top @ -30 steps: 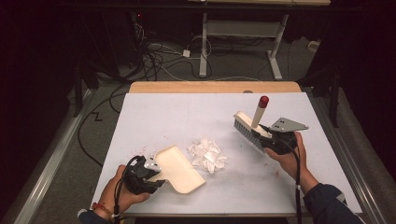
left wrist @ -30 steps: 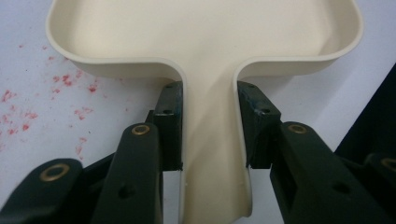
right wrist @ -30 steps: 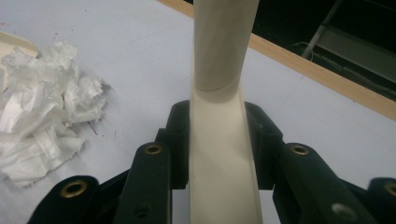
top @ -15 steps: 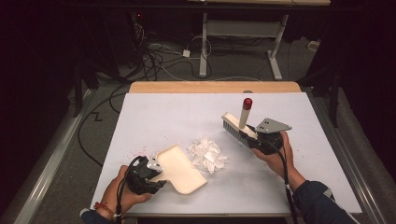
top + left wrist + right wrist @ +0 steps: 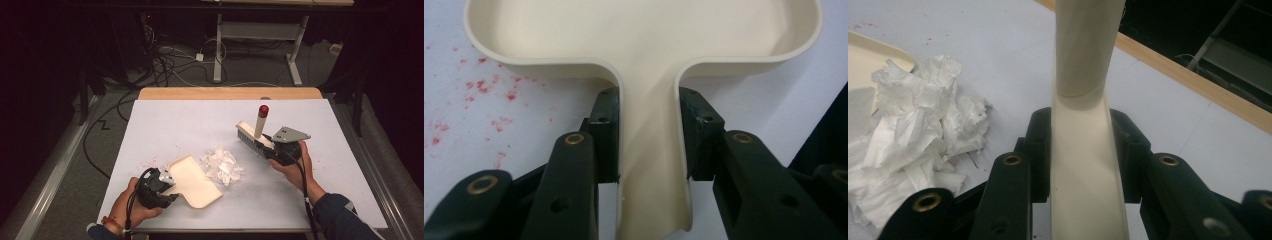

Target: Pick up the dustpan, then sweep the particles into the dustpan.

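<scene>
The left tongs [image 5: 648,140] grasp the dustpan [image 5: 192,181] handle; the right tongs [image 5: 1083,150] grasp the brush [image 5: 252,135], near the paper [image 5: 221,165].

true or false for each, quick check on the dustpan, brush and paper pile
1. The left gripper is shut on the dustpan handle. True.
2. The right gripper holds the crumpled paper. False: it is shut on the brush.
3. The paper already lies inside the dustpan. False: it lies on the table beside the pan.
4. Red specks mark the table near the dustpan. True.
</scene>
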The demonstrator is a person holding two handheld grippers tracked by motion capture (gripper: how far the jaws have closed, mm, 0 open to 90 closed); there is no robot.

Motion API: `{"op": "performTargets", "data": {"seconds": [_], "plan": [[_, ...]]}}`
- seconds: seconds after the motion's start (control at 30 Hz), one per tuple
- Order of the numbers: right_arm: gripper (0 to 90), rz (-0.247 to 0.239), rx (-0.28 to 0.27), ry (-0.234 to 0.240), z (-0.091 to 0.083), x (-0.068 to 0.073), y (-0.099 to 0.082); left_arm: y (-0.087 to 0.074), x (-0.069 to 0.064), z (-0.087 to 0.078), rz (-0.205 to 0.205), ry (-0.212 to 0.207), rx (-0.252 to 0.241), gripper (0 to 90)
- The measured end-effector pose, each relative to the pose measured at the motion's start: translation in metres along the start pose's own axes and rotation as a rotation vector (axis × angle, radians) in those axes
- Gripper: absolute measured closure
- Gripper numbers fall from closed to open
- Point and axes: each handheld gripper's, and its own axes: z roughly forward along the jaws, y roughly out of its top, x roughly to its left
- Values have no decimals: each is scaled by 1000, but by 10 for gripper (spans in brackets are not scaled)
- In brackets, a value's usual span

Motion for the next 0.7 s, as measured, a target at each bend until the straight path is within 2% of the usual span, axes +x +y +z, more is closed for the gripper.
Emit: {"op": "performTargets", "data": {"seconds": [0.27, 0.43, 0.5, 0.67, 0.7], "plan": [[681, -16, 10, 11, 6, 5, 1, -1, 0, 2, -7, -2, 2, 628], [681, 3, -4, -4, 11, 7, 2, 0, 0, 4, -5, -6, 5, 627], [681, -1, 7, -2, 17, 11, 2, 1, -1, 5, -4, -5, 8, 628], [681, -19, 6, -3, 21, 21, 4, 1, -2, 8, -5, -7, 13, 628], [681, -21, 3, -2, 25, 26, 5, 3, -2, 8, -5, -10, 18, 628]]}}
